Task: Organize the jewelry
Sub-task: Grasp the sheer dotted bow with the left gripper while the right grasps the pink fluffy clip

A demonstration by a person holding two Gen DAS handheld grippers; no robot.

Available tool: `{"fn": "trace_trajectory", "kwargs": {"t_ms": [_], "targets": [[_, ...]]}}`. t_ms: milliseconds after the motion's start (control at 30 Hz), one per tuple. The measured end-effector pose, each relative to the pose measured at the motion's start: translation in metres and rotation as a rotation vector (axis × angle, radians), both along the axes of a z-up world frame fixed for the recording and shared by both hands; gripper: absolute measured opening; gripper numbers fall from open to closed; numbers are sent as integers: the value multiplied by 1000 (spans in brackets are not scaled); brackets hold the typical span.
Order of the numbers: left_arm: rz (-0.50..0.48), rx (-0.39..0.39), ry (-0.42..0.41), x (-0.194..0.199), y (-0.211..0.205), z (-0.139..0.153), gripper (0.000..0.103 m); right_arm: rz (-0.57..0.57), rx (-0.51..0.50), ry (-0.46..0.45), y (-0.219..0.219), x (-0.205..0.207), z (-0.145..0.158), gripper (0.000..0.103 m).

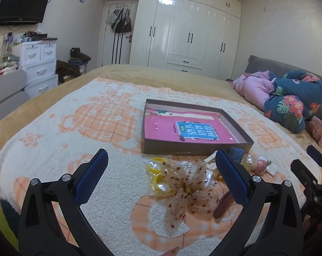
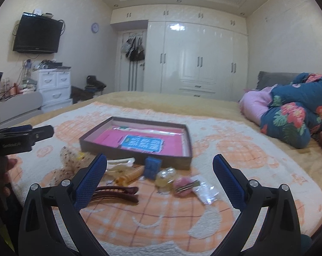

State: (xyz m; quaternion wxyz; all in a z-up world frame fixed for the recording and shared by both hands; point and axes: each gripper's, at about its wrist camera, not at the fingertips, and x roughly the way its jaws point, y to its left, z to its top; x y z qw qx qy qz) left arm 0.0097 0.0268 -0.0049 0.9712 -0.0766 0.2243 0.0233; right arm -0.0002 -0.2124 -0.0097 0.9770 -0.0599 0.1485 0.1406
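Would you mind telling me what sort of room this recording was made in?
Almost certainly a home bedroom. The work surface is a bed covered with a fleecy blanket, a bundled quilt lies on it, a built-in white wardrobe fills the far wall, and a television is wall-mounted.

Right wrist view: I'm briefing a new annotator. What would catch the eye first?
The shallow brown box with its bright pink lining sits mid-blanket. Before it lie scattered accessories: a small blue box, dark red hair clips, a sheer spotted bow. Both hand-held grippers are open and empty.
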Motion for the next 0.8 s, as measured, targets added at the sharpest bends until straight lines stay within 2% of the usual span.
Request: {"fn": "trace_trajectory", "kwargs": {"t_ms": [200,333,533,733,800], "targets": [[-12,-51,51,7,13,-9,92,28,-14,41,9,10,-7,97],[-67,-105,86,12,18,-17,92,33,-27,75,10,20,-13,97],[-152,-116,153,24,9,-31,92,20,-70,96,9,39,-21,97],[-214,-89,234,44,-6,-45,91,-26,-93,147,-4,62,-29,97],[-236,-71,241,49,-12,-48,88,-45,-98,174,-9,71,-33,97]]}}
